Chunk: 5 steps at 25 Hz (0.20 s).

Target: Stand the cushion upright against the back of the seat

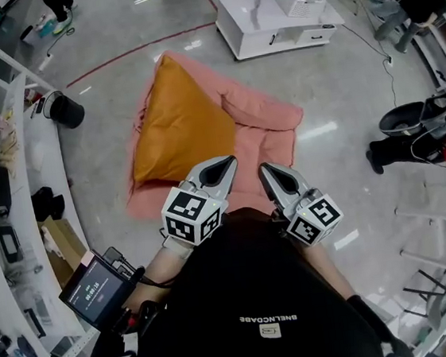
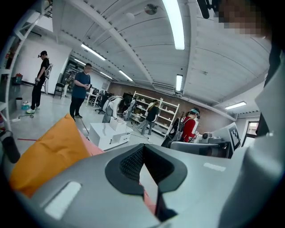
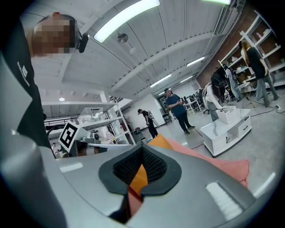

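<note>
An orange cushion (image 1: 177, 123) lies on the left part of a pink floor seat (image 1: 270, 132) spread on the grey floor; the seat's thicker padded part runs along its far right side. My left gripper (image 1: 225, 164) and right gripper (image 1: 268, 168) hover side by side close to my chest, over the seat's near edge, apart from the cushion. Both are shut with nothing between the pads. The left gripper view has the cushion (image 2: 49, 156) at lower left, past the closed left gripper (image 2: 142, 148). In the right gripper view, cushion (image 3: 161, 142) and seat (image 3: 227, 165) lie beyond the right gripper (image 3: 142, 149).
A low white cabinet (image 1: 269, 20) carrying a white basket stands beyond the seat. A black bin (image 1: 66, 110) and white shelving (image 1: 5, 198) line the left side. Black gear (image 1: 413, 122) sits at the right. Two people (image 2: 82, 89) stand far off.
</note>
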### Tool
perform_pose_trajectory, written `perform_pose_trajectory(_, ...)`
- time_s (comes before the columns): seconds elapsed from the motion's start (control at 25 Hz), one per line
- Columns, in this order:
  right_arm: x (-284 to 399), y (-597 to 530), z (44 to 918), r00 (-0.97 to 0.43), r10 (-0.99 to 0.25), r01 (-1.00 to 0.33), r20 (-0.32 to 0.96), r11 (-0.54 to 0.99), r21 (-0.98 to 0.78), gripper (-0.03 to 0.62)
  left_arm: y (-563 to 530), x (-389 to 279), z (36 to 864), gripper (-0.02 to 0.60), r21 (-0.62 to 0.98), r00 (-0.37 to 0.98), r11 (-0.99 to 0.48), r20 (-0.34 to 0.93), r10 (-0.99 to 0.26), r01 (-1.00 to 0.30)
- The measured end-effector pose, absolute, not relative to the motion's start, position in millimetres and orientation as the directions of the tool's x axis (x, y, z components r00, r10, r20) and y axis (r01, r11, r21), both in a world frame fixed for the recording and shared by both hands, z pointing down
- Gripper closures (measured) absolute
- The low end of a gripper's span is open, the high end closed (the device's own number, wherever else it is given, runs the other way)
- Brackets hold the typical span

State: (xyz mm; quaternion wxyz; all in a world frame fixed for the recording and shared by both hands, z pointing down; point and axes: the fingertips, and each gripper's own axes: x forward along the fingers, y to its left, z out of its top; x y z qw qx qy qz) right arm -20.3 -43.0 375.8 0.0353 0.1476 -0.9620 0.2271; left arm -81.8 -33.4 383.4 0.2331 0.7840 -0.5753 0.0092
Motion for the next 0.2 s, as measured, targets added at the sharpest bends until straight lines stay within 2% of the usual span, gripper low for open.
perform_pose_trajectory(0.2, -22.7, -47.7, 375.0, -0.949, -0.293, -0.314, 0.116, 0.844, -0.435, 0.591, -39.7, -86.8, 384.4, 0.568, 0.349, 0.354, -0.246, 0.291, -0.889, -0.904)
